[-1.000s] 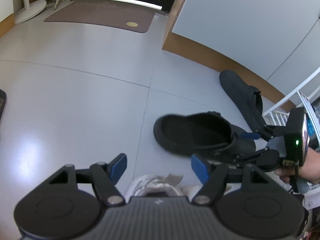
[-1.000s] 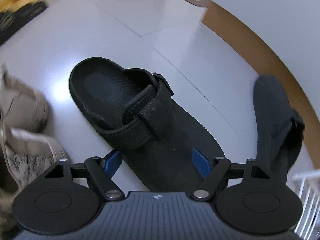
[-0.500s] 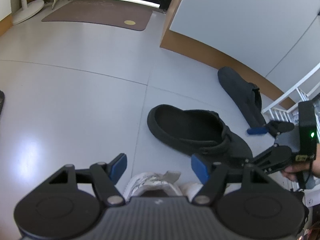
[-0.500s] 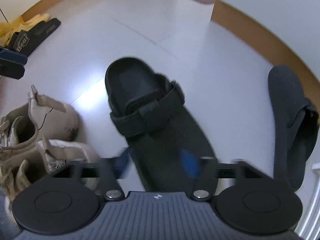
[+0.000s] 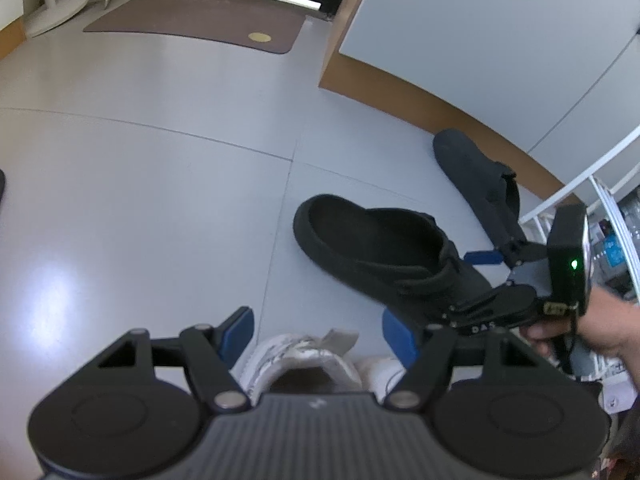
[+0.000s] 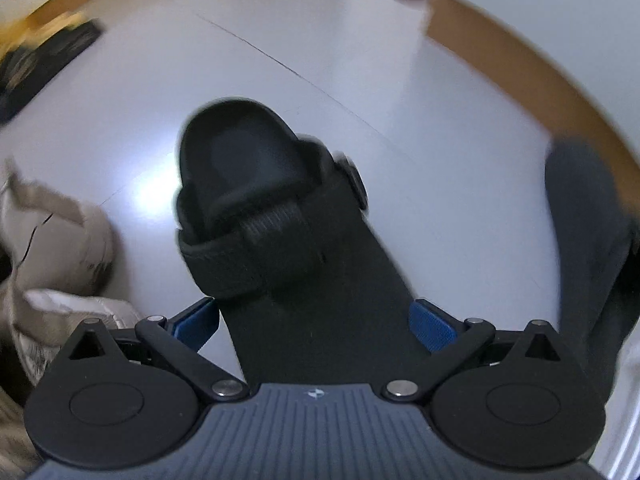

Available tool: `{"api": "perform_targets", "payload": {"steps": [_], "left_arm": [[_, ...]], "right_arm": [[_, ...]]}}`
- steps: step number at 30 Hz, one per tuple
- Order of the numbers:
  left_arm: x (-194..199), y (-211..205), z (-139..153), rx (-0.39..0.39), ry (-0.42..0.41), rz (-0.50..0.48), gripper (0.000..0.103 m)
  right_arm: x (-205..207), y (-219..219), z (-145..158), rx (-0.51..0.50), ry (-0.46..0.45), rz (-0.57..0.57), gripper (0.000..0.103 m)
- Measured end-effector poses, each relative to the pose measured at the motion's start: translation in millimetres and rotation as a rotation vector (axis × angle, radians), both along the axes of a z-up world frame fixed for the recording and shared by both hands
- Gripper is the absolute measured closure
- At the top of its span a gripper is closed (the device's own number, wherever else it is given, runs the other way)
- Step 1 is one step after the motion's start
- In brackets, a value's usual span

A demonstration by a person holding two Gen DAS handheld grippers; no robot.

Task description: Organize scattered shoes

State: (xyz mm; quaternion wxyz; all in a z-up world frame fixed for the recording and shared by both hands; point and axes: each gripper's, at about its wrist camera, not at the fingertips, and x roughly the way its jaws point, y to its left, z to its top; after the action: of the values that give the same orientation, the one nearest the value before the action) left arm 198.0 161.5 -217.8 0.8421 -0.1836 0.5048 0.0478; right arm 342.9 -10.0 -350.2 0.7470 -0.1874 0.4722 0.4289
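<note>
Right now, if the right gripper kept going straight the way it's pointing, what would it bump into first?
Most likely the black sandal. The right gripper is open, with a blue pad on each side of the sandal's front part. Straight ahead is its wide strap. The picture is blurry, so the exact touching spot is unclear.

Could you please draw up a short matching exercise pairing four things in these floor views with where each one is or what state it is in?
Things:
1. black sandal
2. dark slipper
3. white sneaker
4. brown doormat

Places or states:
A. lies alone beside the wooden baseboard
B. sits between the left gripper's jaws, at the bottom of that view
C. lies flat before the doorway
D. its front end lies between the right gripper's wide-open jaws

Pairs: 1-D, 2-A, 3-B, 4-C
</note>
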Motion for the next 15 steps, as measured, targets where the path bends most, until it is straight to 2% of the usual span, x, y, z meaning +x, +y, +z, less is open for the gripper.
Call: {"api": "perform_targets", "payload": {"steps": [7, 11, 15], "left_arm": [[-2.7, -11.1, -3.2, 0.001, 0.01, -0.017, 0.03], [-2.0, -16.4, -4.3, 0.003, 0.012, -0.028, 0.03], [-2.6, -19.1, -6.1, -0.007, 0.02, -0.032, 0.03]], "right_arm": [[-2.6, -16.1, 5.6, -0.003, 0.056, -0.186, 0.008], [-6.8, -32.9, 7.1, -0.029, 0.106, -0.328, 0.01], [-6.6, -60.2, 7.3, 0.004, 0.183, -0.503, 0.012]]}}
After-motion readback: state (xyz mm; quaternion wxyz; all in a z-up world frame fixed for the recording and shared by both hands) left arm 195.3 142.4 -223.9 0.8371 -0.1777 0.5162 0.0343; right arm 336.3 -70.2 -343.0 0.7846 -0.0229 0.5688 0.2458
